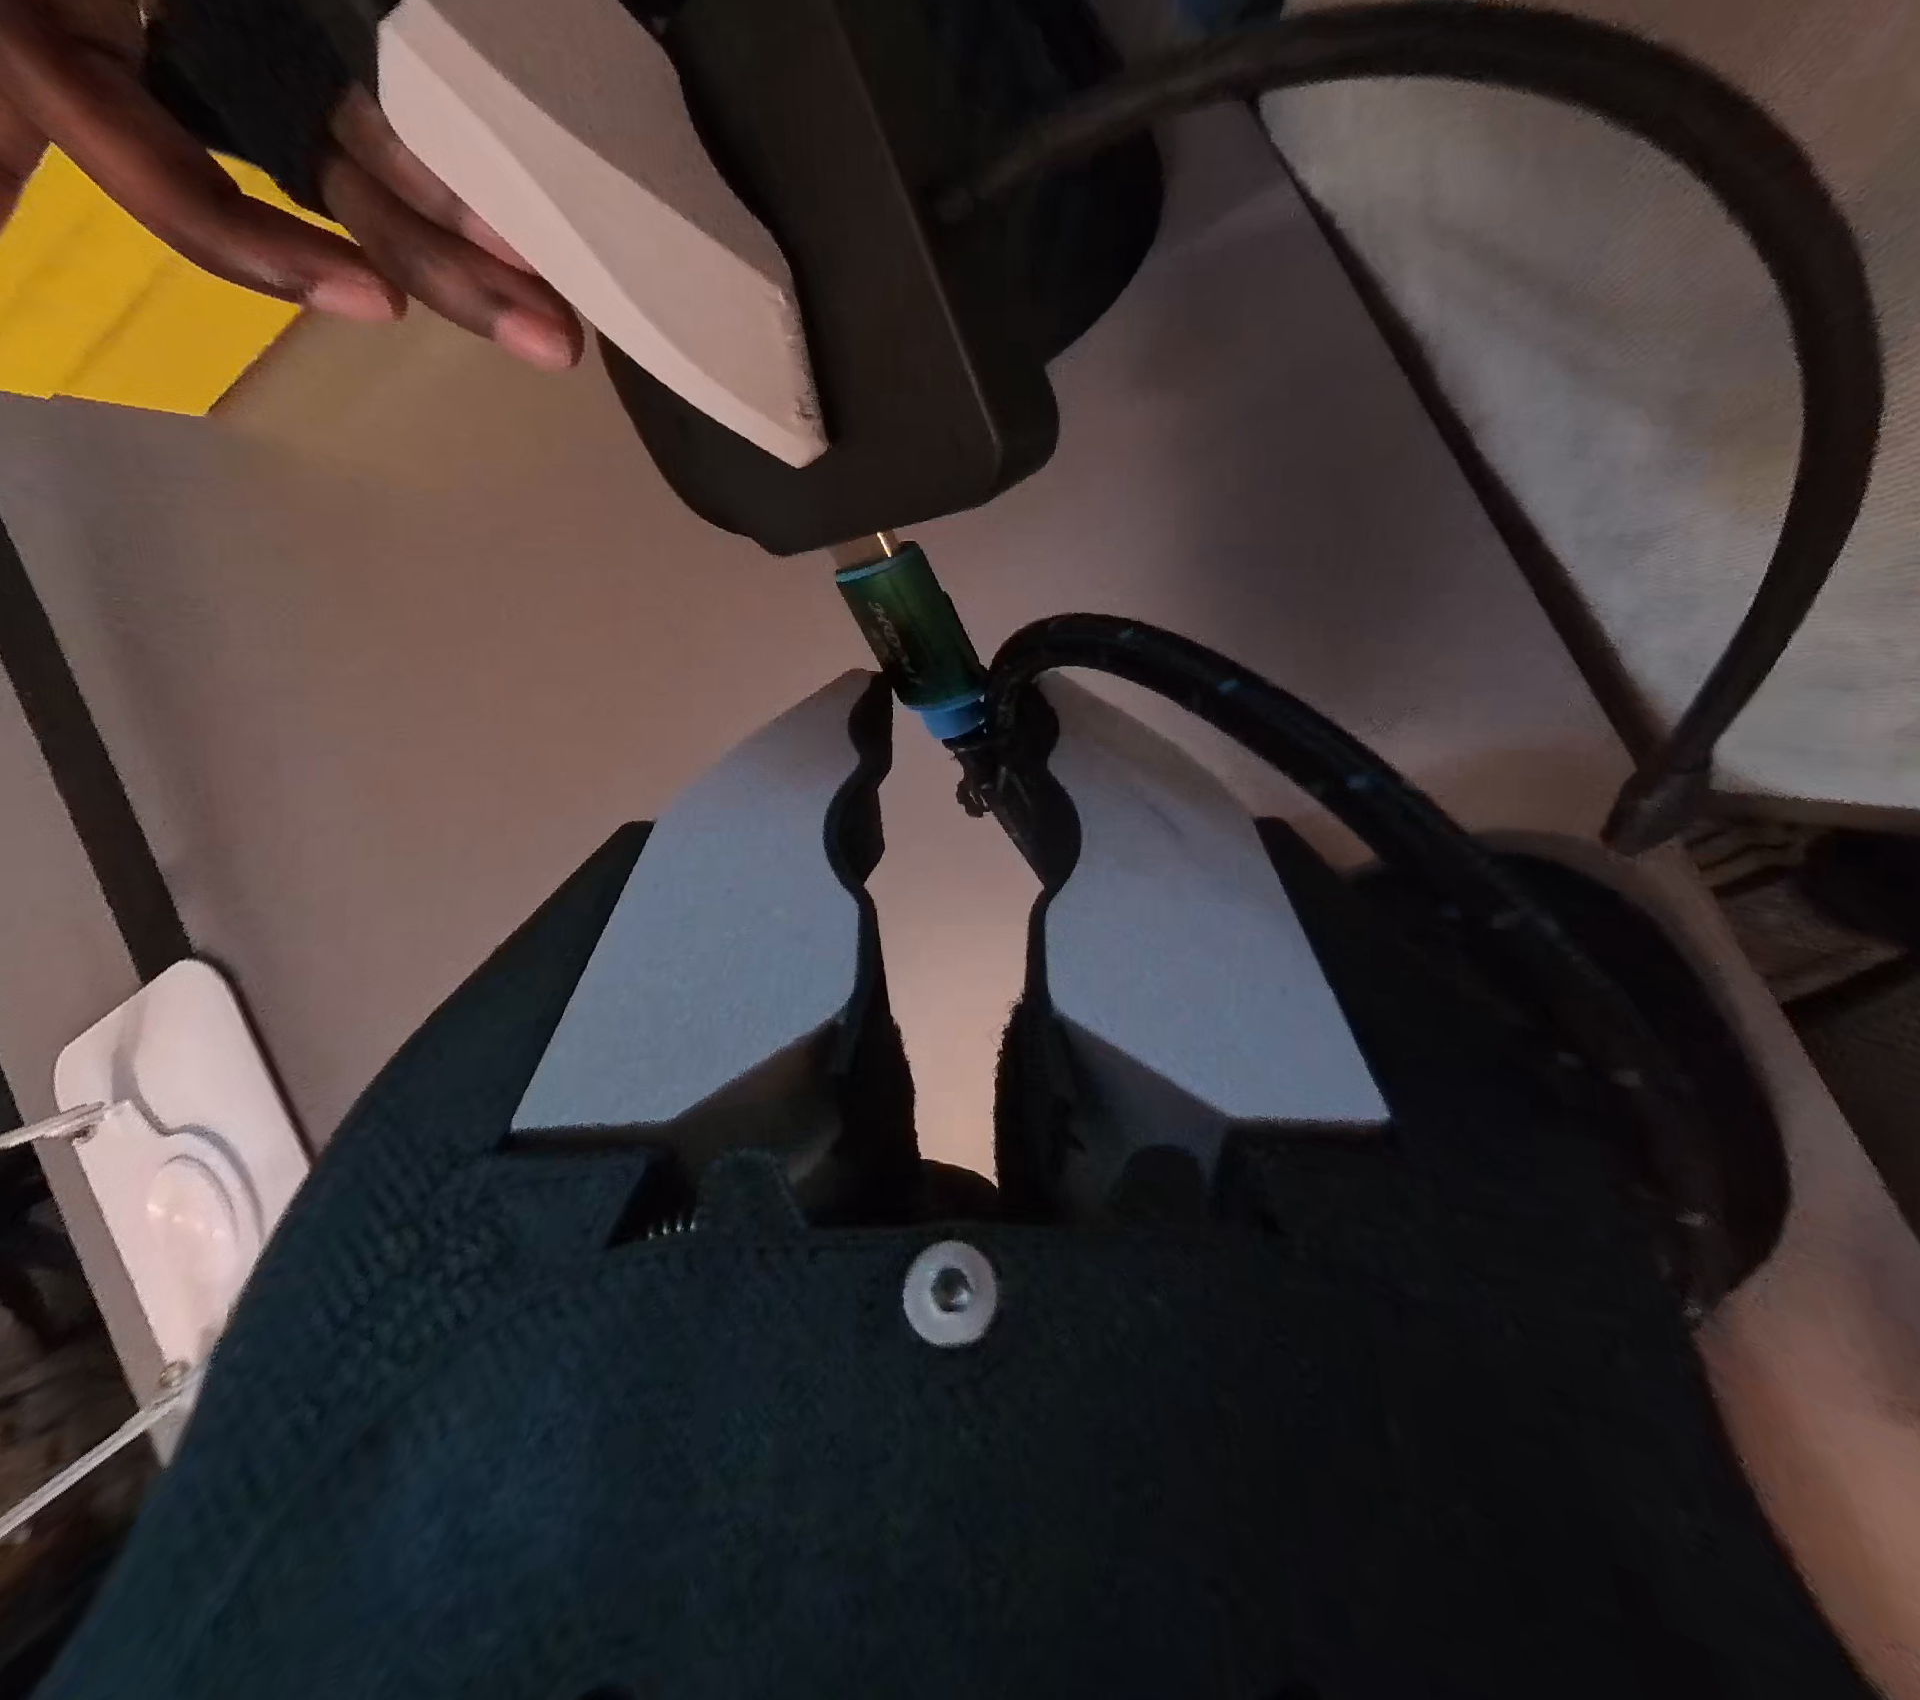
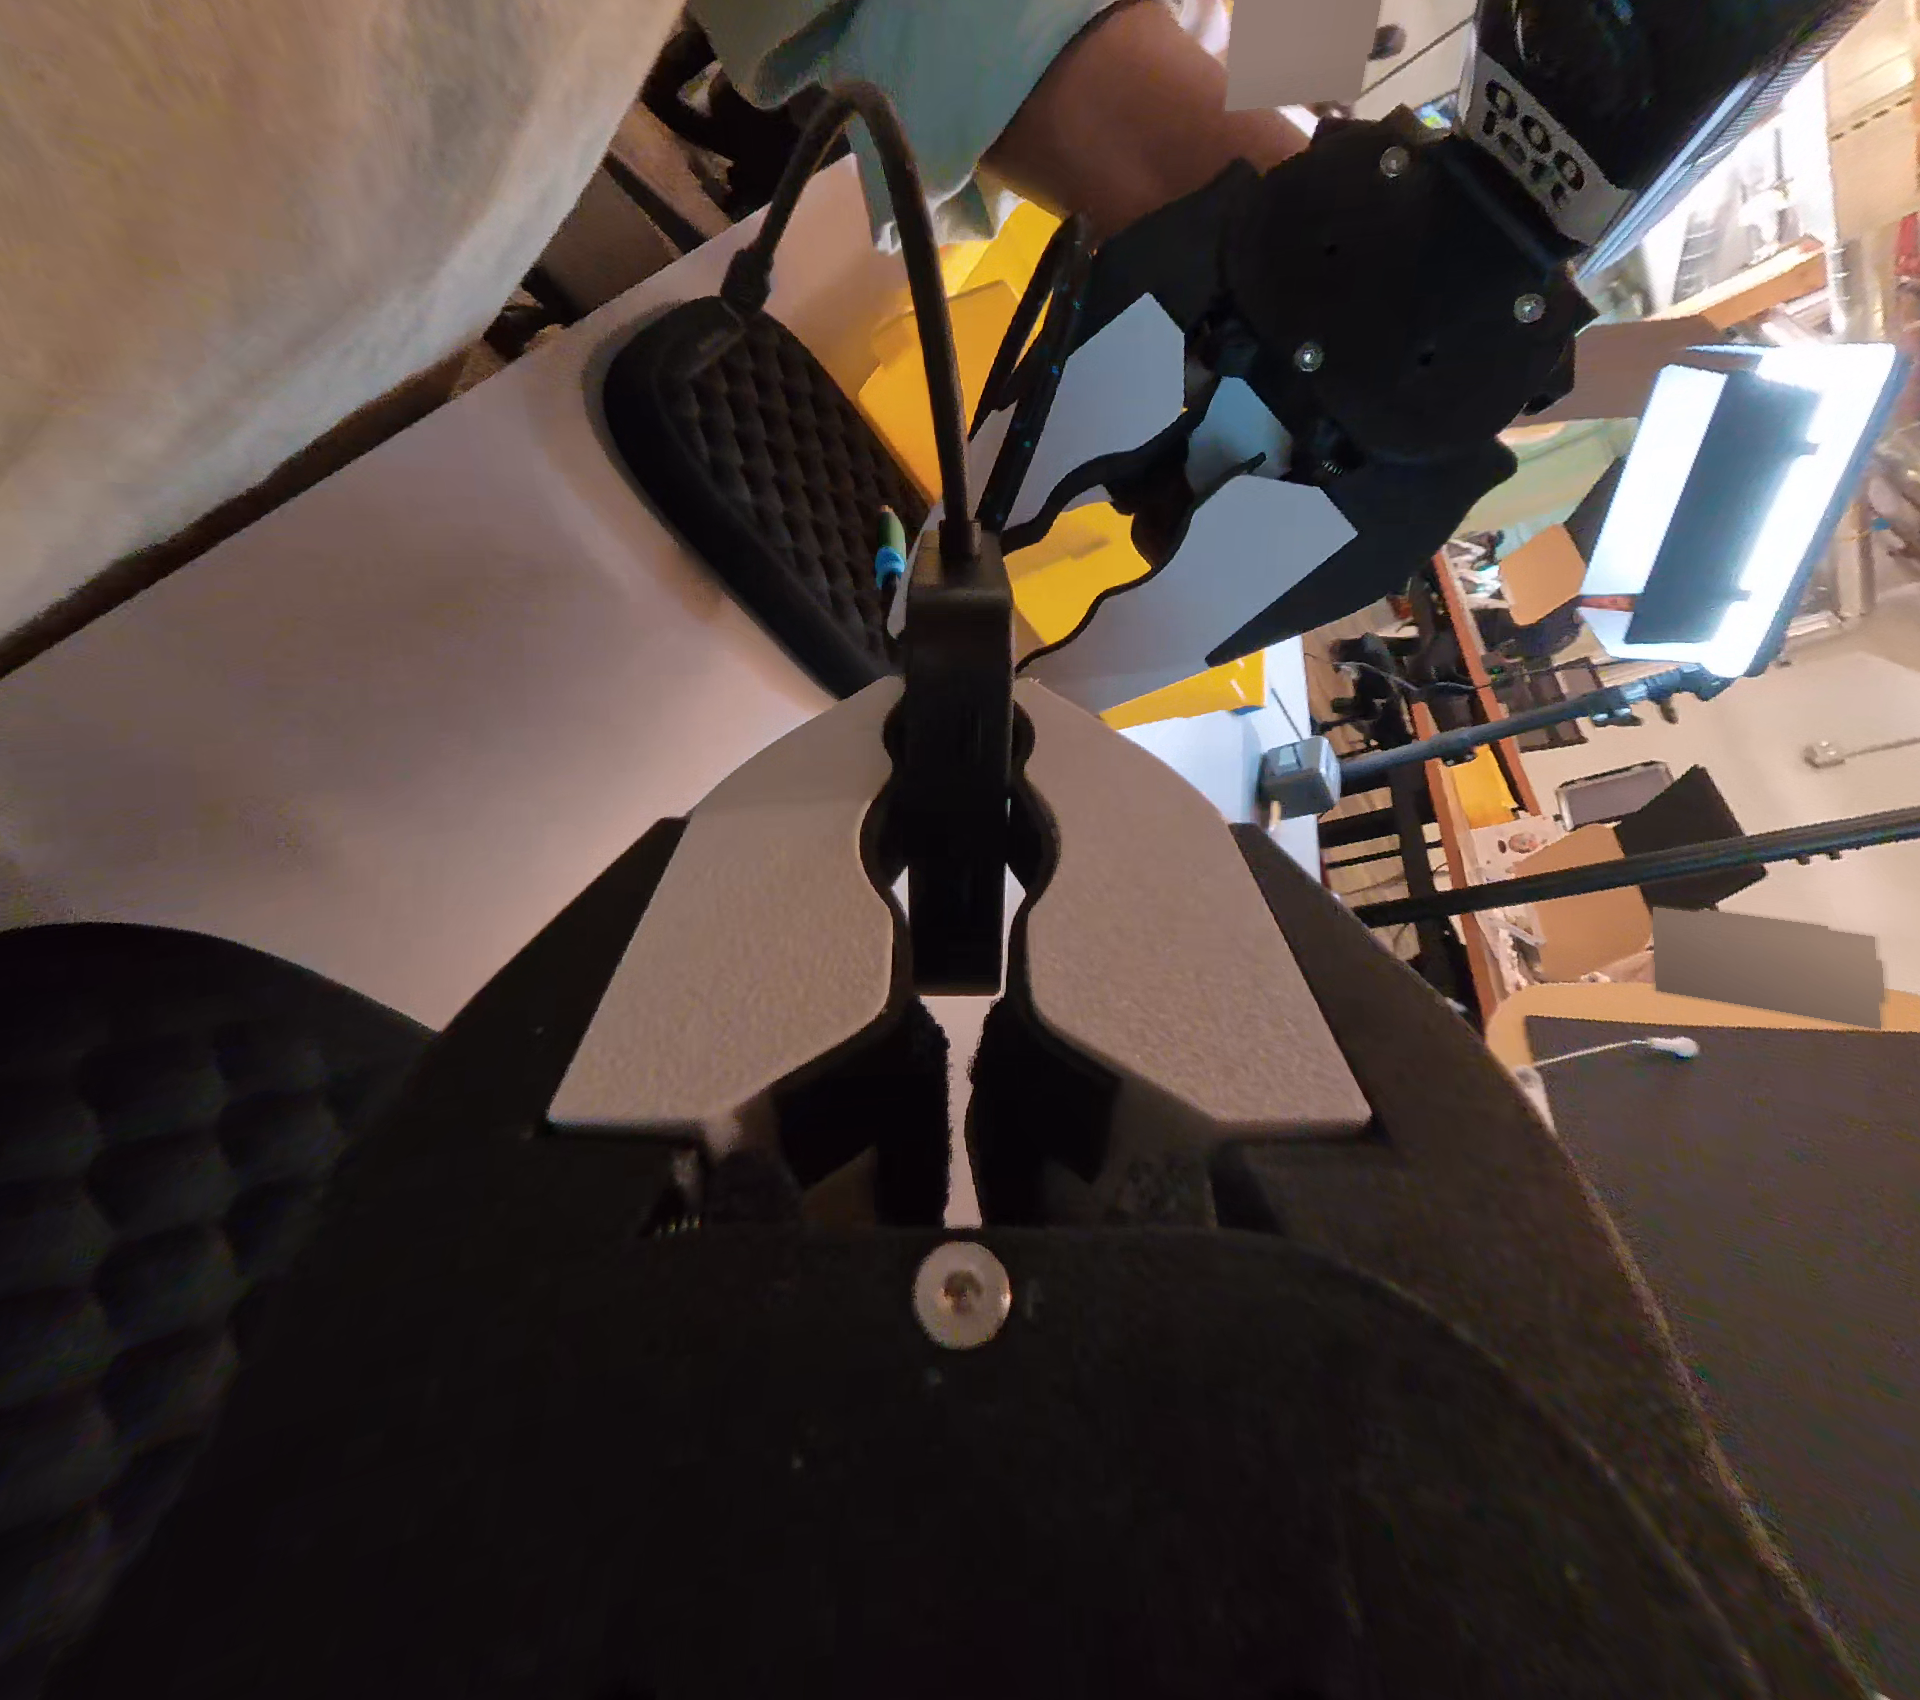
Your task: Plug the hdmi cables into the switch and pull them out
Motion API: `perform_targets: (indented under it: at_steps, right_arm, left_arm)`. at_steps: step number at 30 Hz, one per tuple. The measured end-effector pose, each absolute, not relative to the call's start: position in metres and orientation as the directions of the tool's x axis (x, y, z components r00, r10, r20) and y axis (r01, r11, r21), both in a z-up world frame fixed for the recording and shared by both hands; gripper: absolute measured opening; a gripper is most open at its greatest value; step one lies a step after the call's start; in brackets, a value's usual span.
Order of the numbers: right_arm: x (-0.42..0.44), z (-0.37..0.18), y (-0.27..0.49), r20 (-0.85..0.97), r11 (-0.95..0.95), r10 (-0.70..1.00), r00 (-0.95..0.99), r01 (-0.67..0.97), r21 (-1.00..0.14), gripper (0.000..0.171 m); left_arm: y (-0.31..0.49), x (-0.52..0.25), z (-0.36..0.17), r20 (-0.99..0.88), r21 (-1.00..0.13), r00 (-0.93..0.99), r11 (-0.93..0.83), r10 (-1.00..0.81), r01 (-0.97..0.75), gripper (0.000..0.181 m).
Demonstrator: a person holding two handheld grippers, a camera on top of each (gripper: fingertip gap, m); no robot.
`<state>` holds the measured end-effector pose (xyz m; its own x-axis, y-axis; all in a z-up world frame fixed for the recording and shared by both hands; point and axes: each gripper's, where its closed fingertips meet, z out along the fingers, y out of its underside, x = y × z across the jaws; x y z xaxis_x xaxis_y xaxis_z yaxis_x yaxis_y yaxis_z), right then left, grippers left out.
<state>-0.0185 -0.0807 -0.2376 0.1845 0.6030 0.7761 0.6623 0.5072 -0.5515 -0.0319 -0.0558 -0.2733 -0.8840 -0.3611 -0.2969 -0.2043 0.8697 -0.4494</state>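
In the left wrist view, my left gripper (image 1: 954,694) is closed on the back end of a green HDMI plug (image 1: 906,634), with its braided black cable (image 1: 1226,715) kinked against the right fingertip. The plug's metal tip sits in the edge of the black switch (image 1: 894,362), which my right gripper holds from above. In the right wrist view, my right gripper (image 2: 954,694) is shut on the switch (image 2: 956,767), held edge-on. A thin black cable (image 2: 925,320) leaves the switch's far end. The left gripper (image 2: 1023,601) meets it from the right.
A black quilted pad (image 2: 769,455) and a yellow box (image 1: 114,279) lie on the white table (image 1: 416,715). A thick black cable (image 1: 1766,300) arcs at right. A white bracket (image 1: 177,1162) sits at lower left. A person's hand (image 1: 343,227) and arm (image 2: 1101,112) are close. A lamp panel (image 2: 1745,507) glows behind. My right fingertips sit around 5 centimetres from my left ones.
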Motion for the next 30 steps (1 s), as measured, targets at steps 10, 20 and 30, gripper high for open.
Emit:
perform_targets:
  at_steps: [10, 20, 30]
  right_arm:
    - [-0.043, -0.254, -0.076, 0.687, 0.472, 0.702, 0.188, 0.6, -0.646, 0.014]
    - [-0.027, -0.296, -0.062, 0.673, 0.357, 0.729, 0.125, 0.77, -0.529, 0.015]
    - [-0.017, -0.311, -0.052, 0.746, 0.331, 0.658, 0.104, 0.849, -0.411, 0.014]
  left_arm:
    - [-0.057, -0.038, -0.299, -0.294, -0.529, -0.843, 0.811, -0.451, -0.249, 0.025]
    - [-0.052, -0.04, -0.32, -0.293, -0.562, -0.812, 0.778, -0.504, -0.28, 0.023]
    - [-0.045, -0.041, -0.327, -0.343, -0.539, -0.767, 0.782, -0.543, -0.313, 0.022]
